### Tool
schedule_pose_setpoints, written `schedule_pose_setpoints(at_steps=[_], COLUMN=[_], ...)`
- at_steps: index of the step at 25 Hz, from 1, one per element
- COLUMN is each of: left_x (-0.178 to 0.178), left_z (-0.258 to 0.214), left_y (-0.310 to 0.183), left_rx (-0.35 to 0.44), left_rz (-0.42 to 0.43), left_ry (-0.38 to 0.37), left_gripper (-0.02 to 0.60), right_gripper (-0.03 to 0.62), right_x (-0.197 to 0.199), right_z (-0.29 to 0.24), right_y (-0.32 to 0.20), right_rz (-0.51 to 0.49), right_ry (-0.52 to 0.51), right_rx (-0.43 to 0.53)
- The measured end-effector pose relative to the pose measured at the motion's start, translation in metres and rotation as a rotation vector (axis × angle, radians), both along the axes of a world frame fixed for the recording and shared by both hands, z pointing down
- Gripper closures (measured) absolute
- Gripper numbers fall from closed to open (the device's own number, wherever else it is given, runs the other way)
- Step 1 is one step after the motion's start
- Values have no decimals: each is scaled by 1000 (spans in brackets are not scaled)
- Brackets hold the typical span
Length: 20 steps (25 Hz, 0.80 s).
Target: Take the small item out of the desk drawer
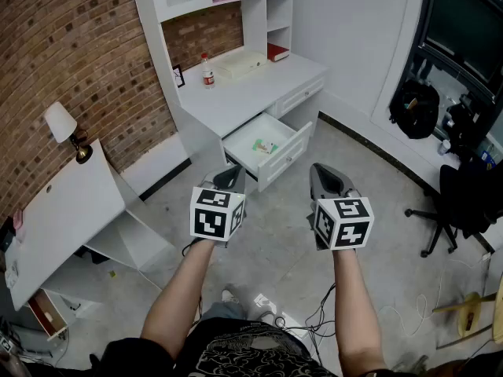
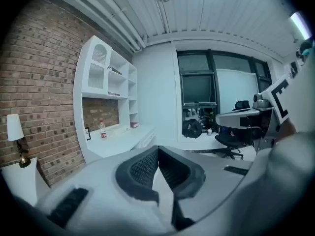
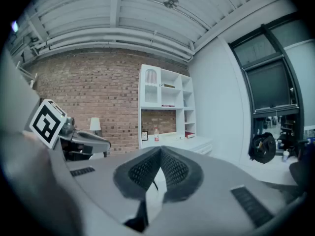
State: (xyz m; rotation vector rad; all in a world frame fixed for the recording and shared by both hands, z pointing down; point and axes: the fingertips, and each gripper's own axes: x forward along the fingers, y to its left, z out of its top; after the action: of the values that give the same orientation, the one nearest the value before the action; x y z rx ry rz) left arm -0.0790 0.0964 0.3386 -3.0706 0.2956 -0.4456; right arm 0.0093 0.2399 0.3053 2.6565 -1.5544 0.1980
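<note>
Dark ribbed pads of the left gripper [image 2: 157, 154] meet at their tips in the left gripper view, nothing between them, so it is closed and empty. Same for the right gripper [image 3: 160, 155] in its own view: pads pressed together at the tip, holding nothing. Only the head view shows the open drawer [image 1: 288, 157] and the small item [image 1: 263, 146], a greenish-white thing lying on the drawer bottom. The gripper views look over the jaws at the desk [image 2: 123, 140] top and shelves, and the drawer's inside is not visible there. The small item lies ahead of both grippers, between their lines, slightly nearer the left gripper [image 1: 231, 177] than the right gripper [image 1: 326, 176], and clear of both. Drawer front is just beyond the left jaw tips. Both forearms [image 1: 185, 285] are stretched forward, roughly parallel, grippers side by side above the floor, marker cubes facing up to the camera. Each gripper view catches the other gripper's cube at its edge. Farther ahead on the desk stands a bottle [image 1: 207, 71]. Far left of the left gripper is a wall lamp [image 1: 63, 124] on brick. Far right of the right gripper are a black bag [image 1: 414, 108] and an office chair [image 1: 460, 203].
</note>
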Motion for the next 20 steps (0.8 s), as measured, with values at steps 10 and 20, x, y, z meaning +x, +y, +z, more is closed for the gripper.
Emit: schedule_pose_setpoints(at_steps=[10, 20], left_x=[-2, 11], left_z=[-4, 4], left_y=[0, -13], left_rx=[-11, -15], left_rz=[-29, -24], left_ry=[18, -7], left_gripper=[578, 578], right_gripper=[589, 517], right_x=[-2, 11], right_z=[5, 18], right_y=[7, -10], right_rz=[-5, -39], right_ry=[-11, -22], right_rx=[8, -21])
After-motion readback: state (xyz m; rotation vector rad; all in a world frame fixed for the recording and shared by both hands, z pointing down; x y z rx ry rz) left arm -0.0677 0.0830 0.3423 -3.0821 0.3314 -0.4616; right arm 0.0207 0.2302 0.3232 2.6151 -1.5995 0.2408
